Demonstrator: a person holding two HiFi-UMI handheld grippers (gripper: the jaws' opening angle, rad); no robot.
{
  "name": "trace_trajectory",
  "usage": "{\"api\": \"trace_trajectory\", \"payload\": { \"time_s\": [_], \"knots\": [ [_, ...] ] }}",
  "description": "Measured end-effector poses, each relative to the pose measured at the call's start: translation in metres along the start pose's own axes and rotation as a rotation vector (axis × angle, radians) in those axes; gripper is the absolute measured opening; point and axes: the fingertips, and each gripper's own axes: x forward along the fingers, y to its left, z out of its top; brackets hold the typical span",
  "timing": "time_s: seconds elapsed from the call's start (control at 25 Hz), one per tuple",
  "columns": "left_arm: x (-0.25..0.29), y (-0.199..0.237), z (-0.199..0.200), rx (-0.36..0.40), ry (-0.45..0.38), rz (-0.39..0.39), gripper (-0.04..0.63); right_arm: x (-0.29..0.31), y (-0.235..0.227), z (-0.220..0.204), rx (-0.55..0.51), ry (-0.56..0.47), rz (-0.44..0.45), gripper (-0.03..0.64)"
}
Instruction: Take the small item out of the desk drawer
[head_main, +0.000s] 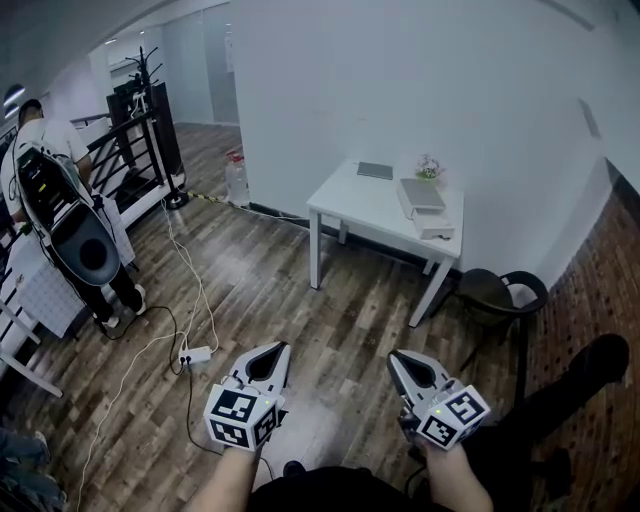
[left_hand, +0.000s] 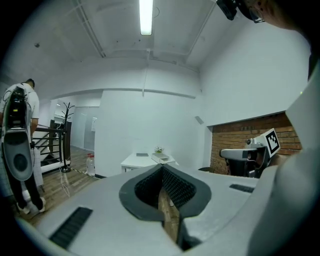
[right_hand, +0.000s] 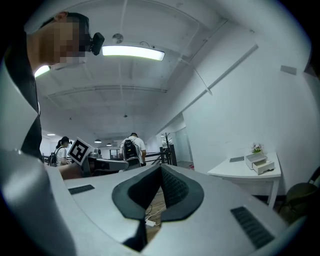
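Drawer: small white desktop drawer box (head_main: 436, 228) on white square table (head_main: 345, 205) — well ahead, item unseen.
Left gripper (head_main: 284, 347): jaws together, empty.
Right gripper (head_main: 393, 357): jaws together, empty — likely the nearer one.

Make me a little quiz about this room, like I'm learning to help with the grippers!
1. True or false: the left gripper is holding a small item.
2. Pick one: what stands on the white table beside the small drawer box? A) a little plant B) a kettle C) a ball
3. Fill the gap: the power strip lies on the ___.

Key: 1 false, it is shut and empty. 2 A. 3 floor.
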Motion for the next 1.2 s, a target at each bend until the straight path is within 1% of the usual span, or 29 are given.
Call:
{"api": "trace_trajectory", "payload": {
  "time_s": [0.16, 0.24, 0.28, 0.4, 0.44, 0.56, 0.6, 0.68, 0.8, 0.96, 1.08, 1.2],
  "knots": [
    [-0.014, 0.023, -0.001, 0.009, 0.007, -0.002, 0.011, 0.029, 0.009, 0.007, -0.057, 0.034, 0.029, 0.005],
    [-0.018, 0.04, -0.005, 0.01, 0.012, 0.004, 0.011, 0.044, 0.014, 0.009, -0.095, 0.043, 0.019, 0.005],
    [-0.02, 0.047, -0.008, 0.005, 0.015, 0.008, 0.011, 0.049, 0.015, 0.007, -0.11, 0.048, -0.006, 0.005],
    [-0.024, 0.066, -0.017, 0.001, 0.011, 0.03, 0.011, 0.055, 0.024, -0.014, -0.148, 0.072, -0.116, 0.005],
    [-0.024, 0.072, -0.018, 0.007, 0.002, 0.048, 0.011, 0.059, 0.032, -0.024, -0.15, 0.086, -0.123, 0.005],
    [-0.02, 0.09, -0.017, 0.036, -0.037, 0.126, 0.011, 0.079, 0.058, -0.047, -0.107, 0.121, -0.055, 0.005],
    [-0.016, 0.091, -0.016, 0.038, -0.045, 0.131, 0.011, 0.086, 0.061, -0.049, -0.096, 0.122, -0.039, 0.005],
    [-0.005, 0.088, -0.019, 0.027, -0.034, 0.097, 0.011, 0.097, 0.06, -0.049, -0.089, 0.117, -0.027, 0.005],
    [0.018, 0.083, -0.027, 0.002, 0.006, 0.055, 0.011, 0.105, 0.041, -0.05, -0.081, 0.127, -0.028, 0.005],
    [0.057, 0.092, -0.03, -0.021, 0.026, 0.065, 0.011, 0.117, 0.0, -0.054, -0.053, 0.15, -0.026, 0.005],
    [0.095, 0.095, -0.031, -0.033, 0.047, 0.064, 0.011, 0.126, -0.043, -0.056, -0.041, 0.164, -0.038, 0.005],
    [0.138, 0.095, -0.023, -0.026, 0.049, 0.057, 0.011, 0.14, -0.091, -0.051, -0.036, 0.163, -0.044, 0.005]
  ]
}}
